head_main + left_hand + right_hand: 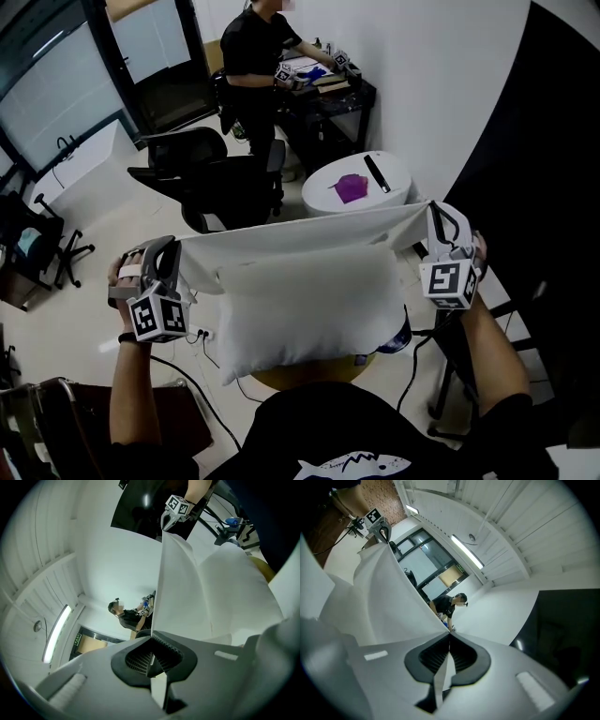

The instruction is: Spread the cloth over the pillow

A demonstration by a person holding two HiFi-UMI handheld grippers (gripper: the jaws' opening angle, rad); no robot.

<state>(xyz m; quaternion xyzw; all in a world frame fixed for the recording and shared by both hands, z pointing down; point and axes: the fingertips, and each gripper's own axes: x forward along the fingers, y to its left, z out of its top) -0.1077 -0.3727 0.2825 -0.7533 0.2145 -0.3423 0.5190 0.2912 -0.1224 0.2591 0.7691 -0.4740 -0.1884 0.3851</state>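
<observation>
Both jaws clenched: my left gripper (151, 657) pinches one cloth (309, 228) corner, my right gripper (448, 658) other, stretched taut along pillow (309, 314).

I cannot tell whether the stretched white cloth (309, 225) lies over or behind the far edge of the plump white pillow (309, 319). The pillow hides most of the round tan surface (309, 377) and a blue thing (399, 339). The cloth's corners vanish inside my left claw (152, 644) and right claw (449, 641). The purple thing (351, 187) on the far white table (396, 192) is too small to name.
</observation>
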